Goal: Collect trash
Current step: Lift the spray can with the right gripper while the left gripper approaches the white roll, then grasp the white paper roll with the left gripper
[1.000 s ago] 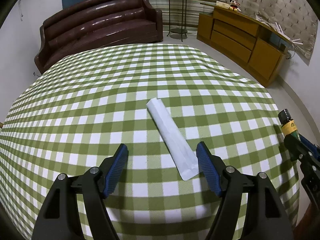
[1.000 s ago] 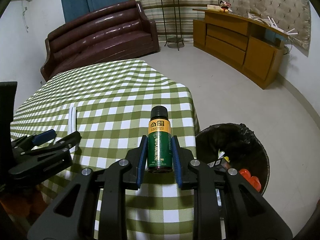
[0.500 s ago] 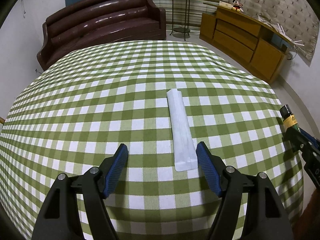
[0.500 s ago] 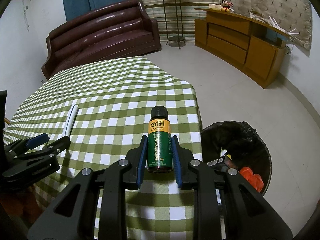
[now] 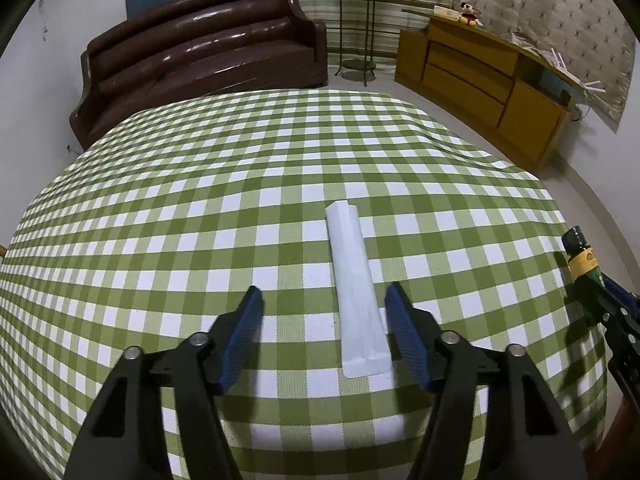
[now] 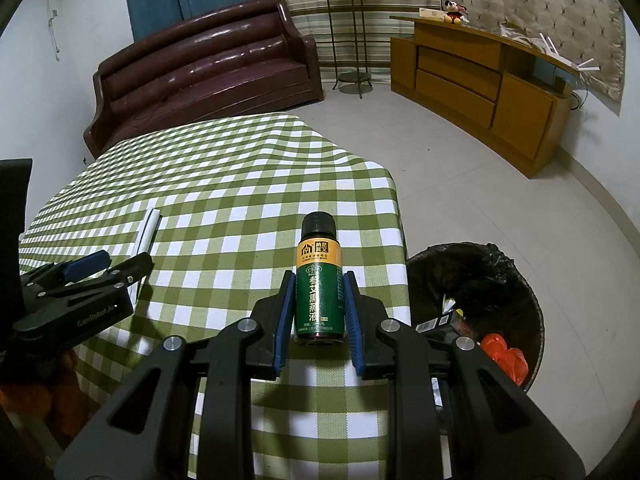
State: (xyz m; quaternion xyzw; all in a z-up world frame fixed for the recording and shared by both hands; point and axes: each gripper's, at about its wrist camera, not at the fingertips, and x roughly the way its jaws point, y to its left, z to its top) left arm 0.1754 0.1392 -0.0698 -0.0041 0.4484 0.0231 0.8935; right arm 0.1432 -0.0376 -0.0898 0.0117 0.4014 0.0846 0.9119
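Observation:
A long white paper wrapper point(image 5: 357, 288) lies flat on the green checked tablecloth point(image 5: 200, 208). My left gripper point(image 5: 322, 332) is open, and the wrapper's near end lies between its blue pads, closer to the right one. My right gripper point(image 6: 319, 308) is shut on a small green bottle point(image 6: 319, 280) with a black cap and yellow band, held upright above the table's right edge. The bottle also shows at the right edge of the left wrist view point(image 5: 582, 256). The wrapper point(image 6: 147, 232) and the left gripper point(image 6: 104, 268) show in the right wrist view.
A black-lined trash bin point(image 6: 476, 308) with orange and other trash stands on the floor right of the table. A brown sofa point(image 5: 196, 64) is behind the table, a wooden cabinet point(image 5: 480, 84) along the right wall, a plant stand point(image 6: 348, 36) at the back.
My left gripper has turned and shifted so the wrapper now lies lengthwise between its pads. My right gripper has moved slightly right with the bottle, bringing the bin further into view.

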